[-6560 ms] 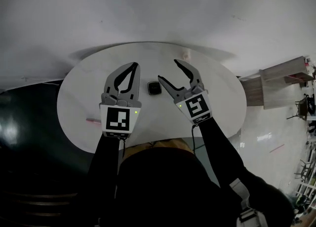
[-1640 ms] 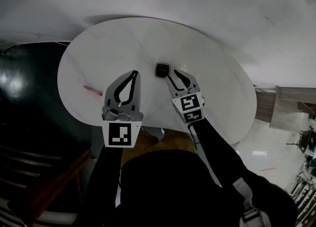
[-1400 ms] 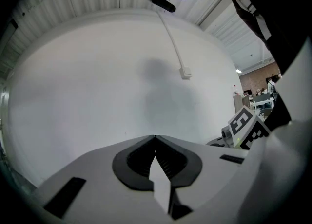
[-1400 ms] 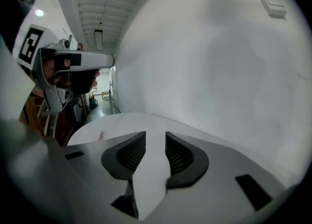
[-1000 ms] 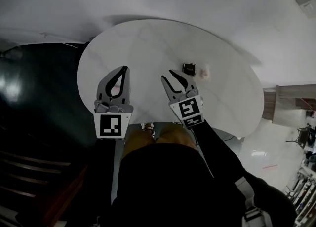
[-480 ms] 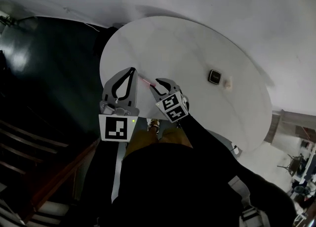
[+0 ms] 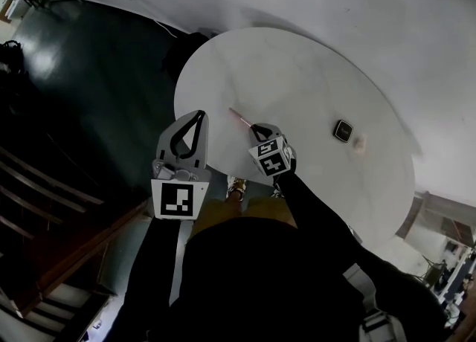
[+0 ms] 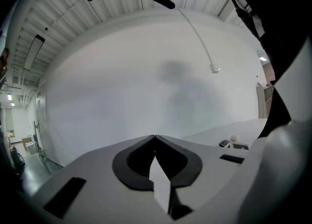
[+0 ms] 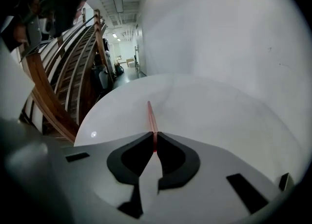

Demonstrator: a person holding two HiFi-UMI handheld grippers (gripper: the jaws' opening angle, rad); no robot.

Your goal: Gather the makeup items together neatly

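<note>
And here we are at the left part of the round white desk (image 7: 297, 65), with the right claw (image 7: 254, 128) tipped down onto the pink stick (image 7: 239, 116). Its jaws have just been closing, and in the right gripper view they are pinched on the stick's near end, with the rest of it running away from us flat along the desk.

The left claw (image 7: 198, 115) is pressed together with nothing in it. It hangs just off the desk's left edge, over the dark floor (image 7: 97, 88).

We judge the stick light, thin and stiff, probably a liner pencil or something like it. It is likely smooth and round, so it could roll, or swing in the pads when it is held by one end like this. A hold nearer its middle would keep it steadier on the way over.

Well apart from it, on the right part of the desk, the black compact (image 7: 342, 130) sits with a small pale item (image 7: 361, 142) just beside it. That looks like the natural gathering spot.

What can't we see? The stick's gripped tip is buried between the jaws. The pale item is too small for us to name. The person's dark sleeves and body cover the near rim of the desk.
</note>
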